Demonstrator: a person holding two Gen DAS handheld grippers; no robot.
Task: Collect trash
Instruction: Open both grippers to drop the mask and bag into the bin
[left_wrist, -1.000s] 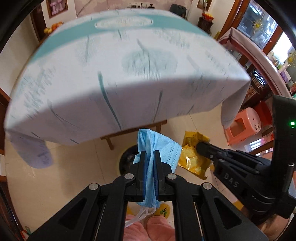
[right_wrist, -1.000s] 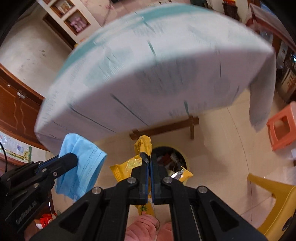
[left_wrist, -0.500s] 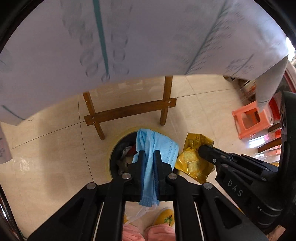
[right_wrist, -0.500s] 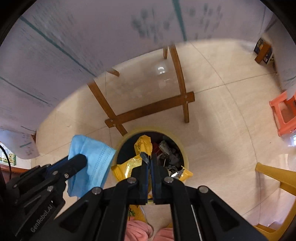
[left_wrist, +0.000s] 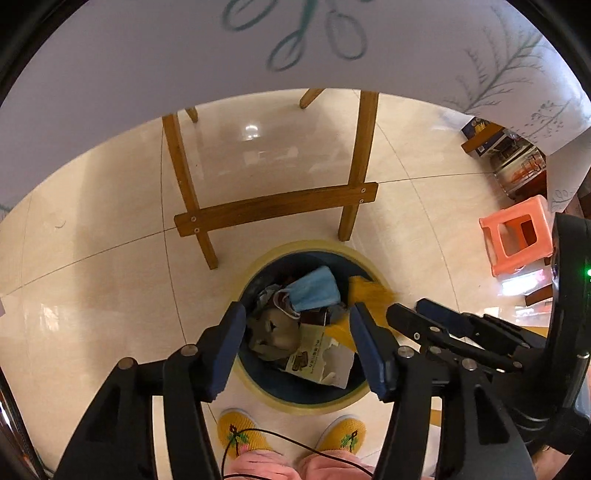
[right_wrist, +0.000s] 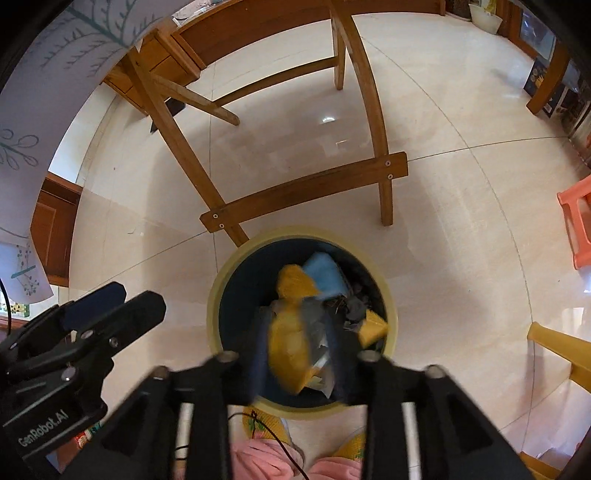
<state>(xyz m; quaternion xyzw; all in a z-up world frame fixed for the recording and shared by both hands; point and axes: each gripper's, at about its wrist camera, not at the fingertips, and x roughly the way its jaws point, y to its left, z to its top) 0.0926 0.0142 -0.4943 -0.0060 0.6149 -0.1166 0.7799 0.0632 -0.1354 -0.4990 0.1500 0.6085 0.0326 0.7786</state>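
Trash bin (left_wrist: 295, 397): round, dark inside with a pale yellow rim, standing on the tiled floor (left_wrist: 110, 295) just in front of the wooden table legs (left_wrist: 273, 210); both cameras look steeply down into it.
Blue face mask (left_wrist: 314, 290): lying loose on top of the rubbish at the far side of the bin, ear loops trailing to its left; clear of both pads. The right wrist view shows it as a blue patch (right_wrist: 325, 275) behind the wrapper.
Yellow wrapper (right_wrist: 291, 332): blurred, inside the bin opening between the right pads; no pad is seen pressing on it. The left wrist view shows a yellow streak (left_wrist: 369, 291) at the bin's right rim.
Other contents: a torn printed carton (left_wrist: 317, 356) at the near side, crumpled brownish paper (left_wrist: 273, 332) beside it, darker scraps further back.
Left hand-held gripper (left_wrist: 297, 328): above the bin, jaws apart and just opened, nothing between the blue pads; the mask lies below and beyond them.
Right hand-held gripper (right_wrist: 297, 343): above the bin, motion-blurred, jaws apart and just opened; the wrapper is in the gap, not clamped.
Relative position: the two hand-held grippers are side by side, each visible at the edge of the other's view, near but not touching.
Person: yellow slippers (left_wrist: 236, 432) and pink trouser legs (left_wrist: 258, 467) at the near rim of the bin.
Surroundings: patterned tablecloth (left_wrist: 147, 74) hanging over the table edge; orange plastic stool (left_wrist: 517, 232) well to the right; part of a yellow chair (right_wrist: 561, 347) at the right edge.
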